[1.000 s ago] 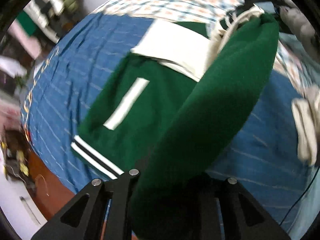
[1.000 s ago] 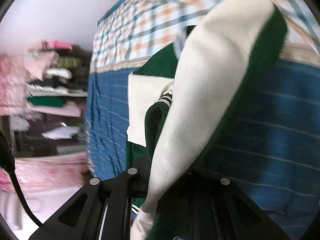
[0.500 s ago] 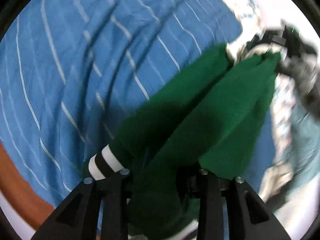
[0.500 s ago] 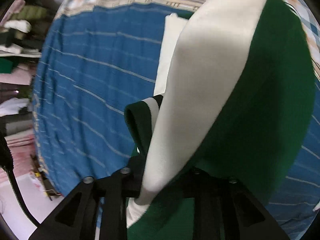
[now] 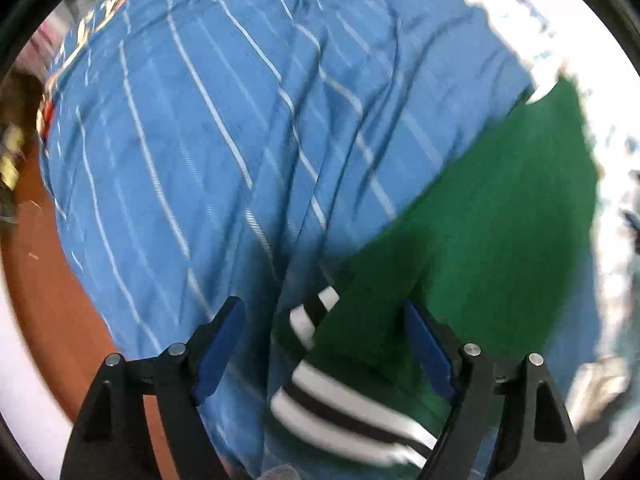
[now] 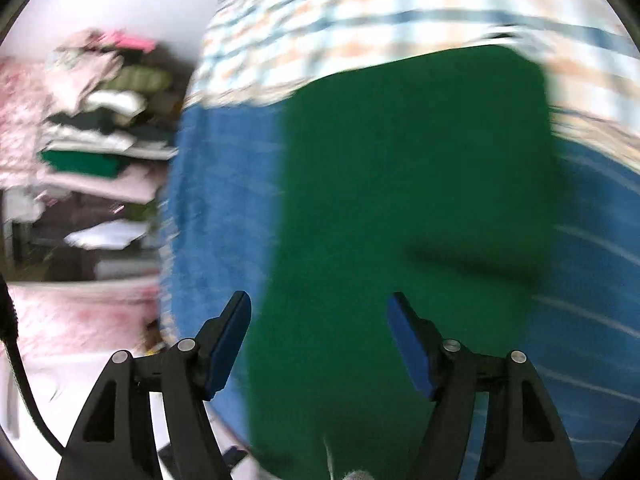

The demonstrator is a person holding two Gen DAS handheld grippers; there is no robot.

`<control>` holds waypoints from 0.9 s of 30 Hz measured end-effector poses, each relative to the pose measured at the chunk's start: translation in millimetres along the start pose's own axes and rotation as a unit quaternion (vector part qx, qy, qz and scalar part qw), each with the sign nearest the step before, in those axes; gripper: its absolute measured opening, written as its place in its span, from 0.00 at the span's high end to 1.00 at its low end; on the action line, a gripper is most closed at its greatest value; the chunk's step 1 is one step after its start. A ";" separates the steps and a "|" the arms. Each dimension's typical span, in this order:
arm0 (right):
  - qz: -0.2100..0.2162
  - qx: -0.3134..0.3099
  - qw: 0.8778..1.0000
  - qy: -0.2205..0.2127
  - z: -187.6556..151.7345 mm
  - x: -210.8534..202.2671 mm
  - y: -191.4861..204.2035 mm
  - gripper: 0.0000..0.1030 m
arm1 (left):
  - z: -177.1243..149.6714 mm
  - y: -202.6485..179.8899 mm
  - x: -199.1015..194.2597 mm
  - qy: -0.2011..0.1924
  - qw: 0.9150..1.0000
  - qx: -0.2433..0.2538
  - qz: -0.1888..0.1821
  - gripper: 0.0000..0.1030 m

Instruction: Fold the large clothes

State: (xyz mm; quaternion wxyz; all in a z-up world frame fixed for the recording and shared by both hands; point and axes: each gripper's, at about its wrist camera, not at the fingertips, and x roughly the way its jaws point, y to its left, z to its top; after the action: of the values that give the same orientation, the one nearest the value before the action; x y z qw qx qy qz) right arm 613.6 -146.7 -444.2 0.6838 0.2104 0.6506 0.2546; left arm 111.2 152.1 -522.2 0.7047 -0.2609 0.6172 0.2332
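Blue bedspread [image 5: 208, 152] bears green jacket [image 6: 400, 200]; left gripper [image 5: 324, 320], right gripper [image 6: 318, 312] gape, empty.

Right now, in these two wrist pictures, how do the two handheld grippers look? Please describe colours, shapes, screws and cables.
The left gripper and the right gripper look alike: black frames with triangular cut-outs, small round silver screws, and two jaws lined inside with flat blue pads. A thick black cable curves along the left edge of the right wrist view. No markings can be read.
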 end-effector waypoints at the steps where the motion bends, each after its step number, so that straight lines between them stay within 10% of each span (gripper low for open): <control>1: -0.011 0.016 1.000 -0.006 -0.2 -10.6 -25.8 0.30 | 0.0 -4.8 15.5 0.003 1.000 0.007 0.018 0.21; 5: -0.011 0.066 0.997 -0.033 11.6 -20.5 -113.0 0.30 | 4.3 4.0 43.7 0.018 1.000 -0.015 0.019 0.09; 14: 0.170 0.096 0.981 -0.015 76.3 70.5 -210.8 0.30 | 7.8 1.8 44.6 0.022 0.999 0.004 0.033 0.07; 15: 0.189 0.073 0.979 -0.022 80.1 73.8 -205.3 0.36 | 8.4 1.7 45.1 0.021 0.999 0.005 0.037 0.07; 16: 0.196 0.063 0.978 -0.021 80.6 82.4 -196.8 0.66 | 14.5 -5.7 46.4 0.019 0.999 0.006 0.039 0.07; 18: 0.184 0.062 0.981 -0.022 80.5 89.9 -189.2 0.80 | 23.0 -14.7 50.9 0.013 0.999 0.017 0.048 0.07; 27: 0.144 0.207 0.956 -0.149 -41.0 -26.2 -241.6 0.85 | 70.2 -27.4 -5.4 0.015 0.998 0.028 0.057 0.07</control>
State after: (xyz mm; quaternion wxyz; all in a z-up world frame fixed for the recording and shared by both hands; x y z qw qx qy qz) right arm 590.1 -353.6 -575.9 0.6708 0.4743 0.5422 0.1763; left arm 180.9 177.5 -507.4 0.6880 -0.2085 0.6478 0.2520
